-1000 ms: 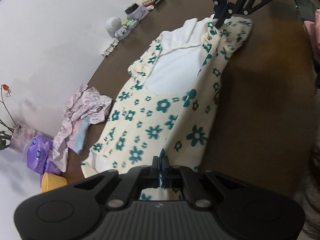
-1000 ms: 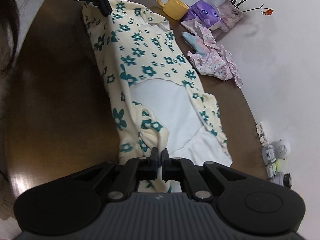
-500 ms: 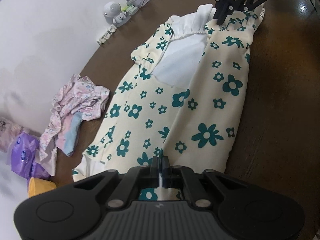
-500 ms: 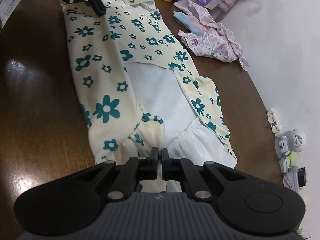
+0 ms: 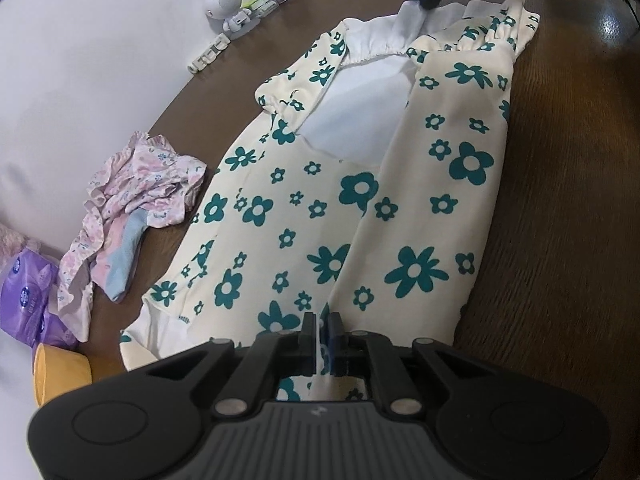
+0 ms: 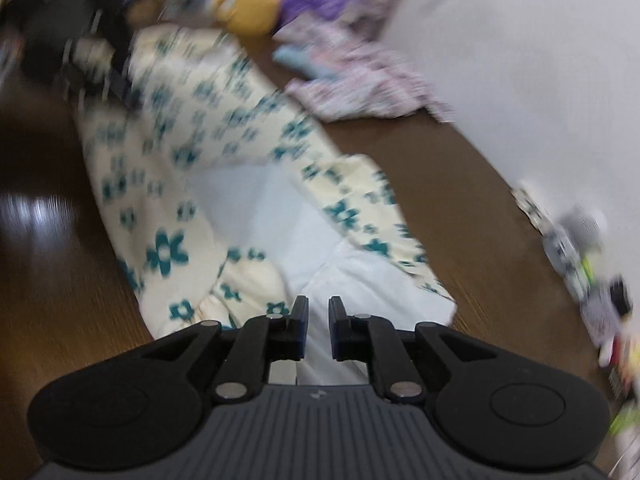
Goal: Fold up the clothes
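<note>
Left wrist view: floral garment (image 5: 360, 208) spread lengthwise on the brown table (image 5: 560, 240), right side folded over toward the middle, white lining showing near the far end. Left gripper (image 5: 322, 322) with jaws nearly together, pinching the near hem. Pink clothes (image 5: 136, 200) heaped just beside.

Right wrist view, blurred: right gripper (image 6: 318, 312) over the white end, jaws parted, holding nothing.

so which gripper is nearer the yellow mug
Left. The left gripper sits at the floral garment's end beside the yellow mug; the right gripper is at the opposite end.
</note>
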